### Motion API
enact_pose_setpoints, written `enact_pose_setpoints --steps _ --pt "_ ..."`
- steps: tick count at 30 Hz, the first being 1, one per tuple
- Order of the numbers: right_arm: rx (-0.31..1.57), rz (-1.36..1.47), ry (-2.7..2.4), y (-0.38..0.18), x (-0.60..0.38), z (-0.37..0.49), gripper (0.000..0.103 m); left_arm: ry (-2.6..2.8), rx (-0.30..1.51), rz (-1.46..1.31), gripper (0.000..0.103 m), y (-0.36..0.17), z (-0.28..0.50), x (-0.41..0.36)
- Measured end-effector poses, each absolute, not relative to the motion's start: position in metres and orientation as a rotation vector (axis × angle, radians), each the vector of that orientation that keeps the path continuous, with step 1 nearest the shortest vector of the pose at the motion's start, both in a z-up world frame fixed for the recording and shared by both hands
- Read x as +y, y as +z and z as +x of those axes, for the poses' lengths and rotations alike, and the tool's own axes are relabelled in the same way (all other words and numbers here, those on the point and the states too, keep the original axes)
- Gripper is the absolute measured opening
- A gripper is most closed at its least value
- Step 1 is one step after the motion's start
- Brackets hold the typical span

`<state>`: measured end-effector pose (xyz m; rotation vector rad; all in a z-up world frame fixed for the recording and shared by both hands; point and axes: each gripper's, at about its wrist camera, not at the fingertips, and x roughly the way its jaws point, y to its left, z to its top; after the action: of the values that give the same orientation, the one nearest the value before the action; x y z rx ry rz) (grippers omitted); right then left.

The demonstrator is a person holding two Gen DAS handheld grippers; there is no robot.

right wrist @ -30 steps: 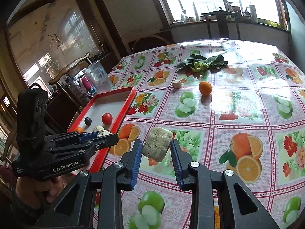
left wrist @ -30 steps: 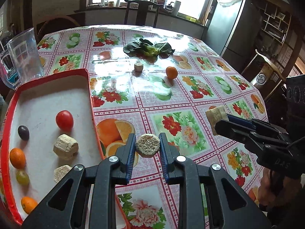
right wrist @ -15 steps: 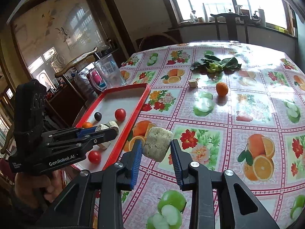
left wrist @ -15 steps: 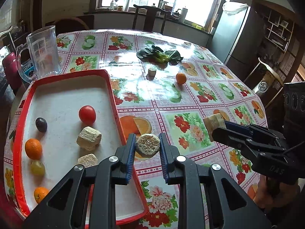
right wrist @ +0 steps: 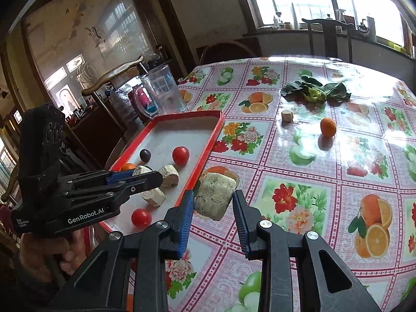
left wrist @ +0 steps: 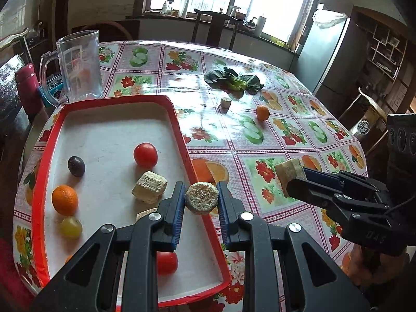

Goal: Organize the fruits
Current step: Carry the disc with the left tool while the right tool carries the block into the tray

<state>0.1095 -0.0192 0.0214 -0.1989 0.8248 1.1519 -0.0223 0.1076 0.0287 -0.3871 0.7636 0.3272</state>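
My left gripper (left wrist: 201,201) is shut on a round pale corn-cob piece (left wrist: 201,202), held above the right rim of the red tray (left wrist: 179,127). My right gripper (right wrist: 213,202) is shut on a larger pale cob chunk (right wrist: 214,199), held over the tablecloth just right of the tray (right wrist: 208,150). The tray holds two tomatoes (left wrist: 145,154), a dark grape (left wrist: 76,166), an orange (left wrist: 64,199), a green grape (left wrist: 71,227) and cob pieces (left wrist: 149,187). A loose orange (left wrist: 262,112) and a small cob piece (left wrist: 225,103) lie on the table.
A clear plastic jug (left wrist: 78,65) stands behind the tray, with a pink bottle (left wrist: 26,85) beside it. A leafy green vegetable (left wrist: 234,80) lies at the far middle of the table. A chair (left wrist: 215,28) stands behind the table, and a fridge (left wrist: 327,52) at the right.
Both grippers have moved left toward the tray with their cob pieces. The left one now hangs over the tray's right rim.
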Motion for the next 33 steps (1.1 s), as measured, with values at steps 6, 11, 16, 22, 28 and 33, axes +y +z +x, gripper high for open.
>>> enact_pose_setpoints --steps 6,11,16,22,28,33 --pt "0.832 -0.215 1.17 0.019 -0.001 0.11 0.031 0.35 0.767 -0.397 0.022 0.026 -0.028 0.122" --pt "0.839 -0.229 1.184 0.018 0.016 0.112 0.031 0.376 0.768 -0.405 0.022 0.025 -0.033 0.137" --pt "0.849 -0.231 1.207 0.016 0.039 0.117 0.031 0.412 0.772 -0.413 0.022 0.023 -0.037 0.158" --pt "0.868 -0.236 1.233 0.013 0.08 0.126 0.031 0.46 0.774 -0.43 0.022 0.023 -0.035 0.194" --pt "0.898 -0.261 1.237 0.004 0.131 0.139 0.031 0.51 0.804 -0.451 0.022 0.017 -0.022 0.243" --pt "0.919 -0.317 1.239 -0.009 0.165 0.141 0.031 0.542 0.844 -0.465 0.022 0.002 -0.005 0.271"
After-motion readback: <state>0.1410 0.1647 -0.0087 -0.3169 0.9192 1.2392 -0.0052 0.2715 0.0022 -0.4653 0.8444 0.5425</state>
